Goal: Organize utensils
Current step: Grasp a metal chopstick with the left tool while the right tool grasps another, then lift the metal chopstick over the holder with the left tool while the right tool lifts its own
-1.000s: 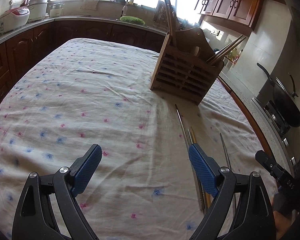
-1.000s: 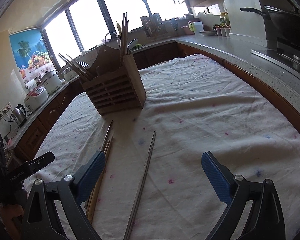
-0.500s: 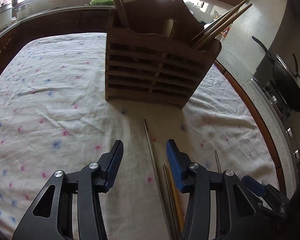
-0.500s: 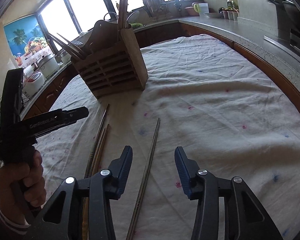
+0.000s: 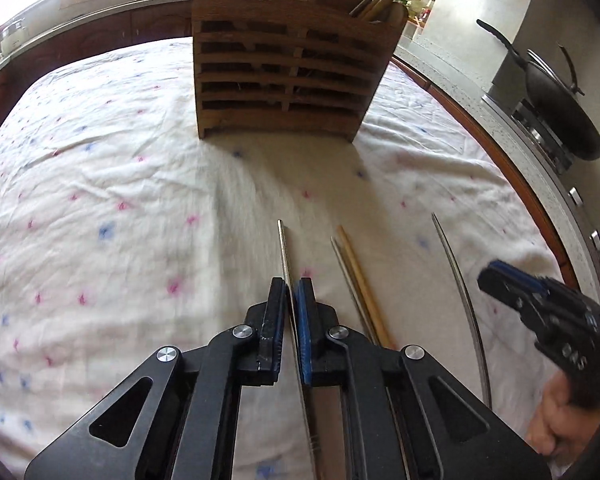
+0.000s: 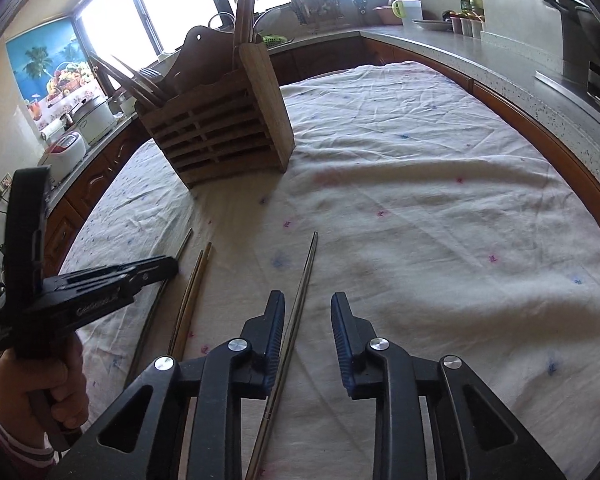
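My left gripper is shut on a thin metal chopstick that lies on the flowered cloth and points at the wooden utensil holder. A metal and a wooden chopstick lie side by side just right of it. Further right lies a single metal chopstick, and my right gripper hangs over it. In the right wrist view that chopstick runs between the closing jaws of my right gripper, close to the left pad, not pinched. A hand holds the left gripper there.
The utensil holder stands mid-table with chopsticks sticking out of it. A black wok sits on the stove beyond the table's right edge. A rice cooker stands on the counter to the left. The cloth covers the table.
Both grippers went from wide open to narrow. The left one swung right, neared the holder and closed on the metal chopstick. The right one sank slightly over the single chopstick.
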Motion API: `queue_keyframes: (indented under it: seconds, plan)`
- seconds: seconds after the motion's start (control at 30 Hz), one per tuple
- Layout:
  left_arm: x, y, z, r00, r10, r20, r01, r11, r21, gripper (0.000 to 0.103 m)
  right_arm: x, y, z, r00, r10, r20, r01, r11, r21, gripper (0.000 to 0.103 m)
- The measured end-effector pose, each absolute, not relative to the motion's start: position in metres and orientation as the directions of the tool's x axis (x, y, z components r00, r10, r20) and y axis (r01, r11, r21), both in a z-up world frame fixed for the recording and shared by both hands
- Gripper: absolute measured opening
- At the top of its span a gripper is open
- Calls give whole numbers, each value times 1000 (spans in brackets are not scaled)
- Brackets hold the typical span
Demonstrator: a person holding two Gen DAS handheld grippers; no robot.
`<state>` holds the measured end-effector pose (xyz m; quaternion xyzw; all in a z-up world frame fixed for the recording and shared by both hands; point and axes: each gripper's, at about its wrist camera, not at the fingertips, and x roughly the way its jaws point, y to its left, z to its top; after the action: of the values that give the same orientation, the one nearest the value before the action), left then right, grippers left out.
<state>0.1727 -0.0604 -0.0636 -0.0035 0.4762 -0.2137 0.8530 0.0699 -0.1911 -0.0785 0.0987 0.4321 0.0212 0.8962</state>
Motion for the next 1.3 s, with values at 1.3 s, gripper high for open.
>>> queue_keyframes:
  seconds: [1.3]
  plan:
    - [129,-9,22,611,-427,-667,317,904,-288,4,67,-173,-8,720,207,-662,-76,972,222,4]
